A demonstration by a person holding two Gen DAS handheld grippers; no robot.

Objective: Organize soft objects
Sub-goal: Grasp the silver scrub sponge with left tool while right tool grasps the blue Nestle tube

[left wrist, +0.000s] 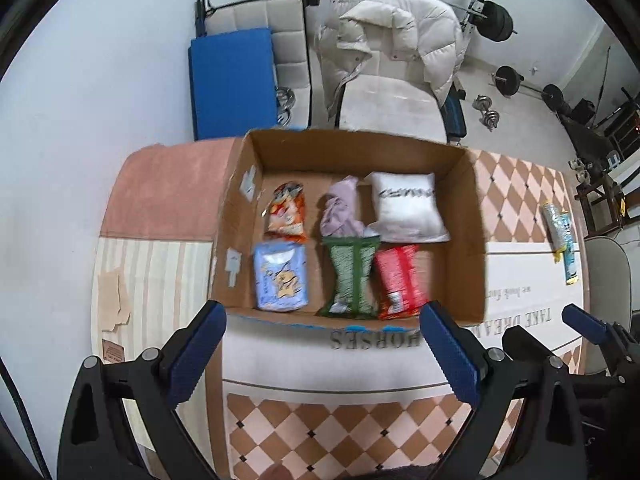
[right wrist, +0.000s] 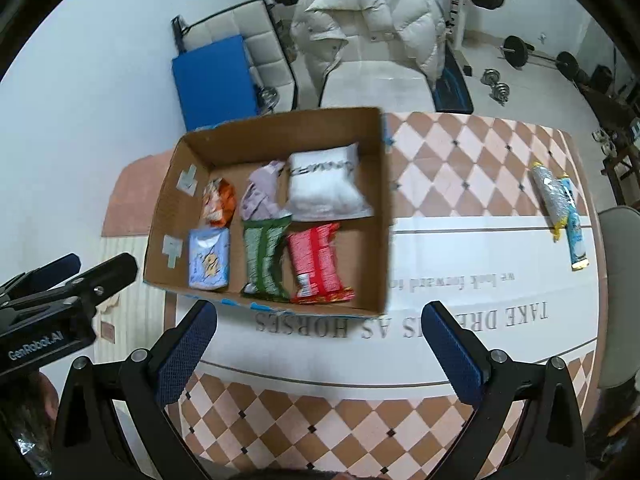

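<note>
- While both of my tools hang above the near side of the table, the cardboard box already holds six soft things in two rows: an orange snack bag, a lilac cloth and a white pillow pack at the back, a blue tissue pack, a green packet and a red packet at the front.
- My left gripper has its fingers spread wide with nothing between them, just short of the box's near wall.
- My right gripper is likewise spread wide and carrying nothing, and it appears beside the left one at the lower right of the left view.
- Two things are not yet in the box, as I judge it: a silvery wrapped roll and a blue-and-yellow packet, lying together well apart from the box, far out on my right.
- I reckon the job is mostly done, with those two left to fetch.
- Underfoot is a tablecloth of pink and tan diamonds with a white band of lettering.
- Beyond stand a chair draped with a white puffer jacket, a blue mat, barbells and dumbbells on a pale floor.
</note>
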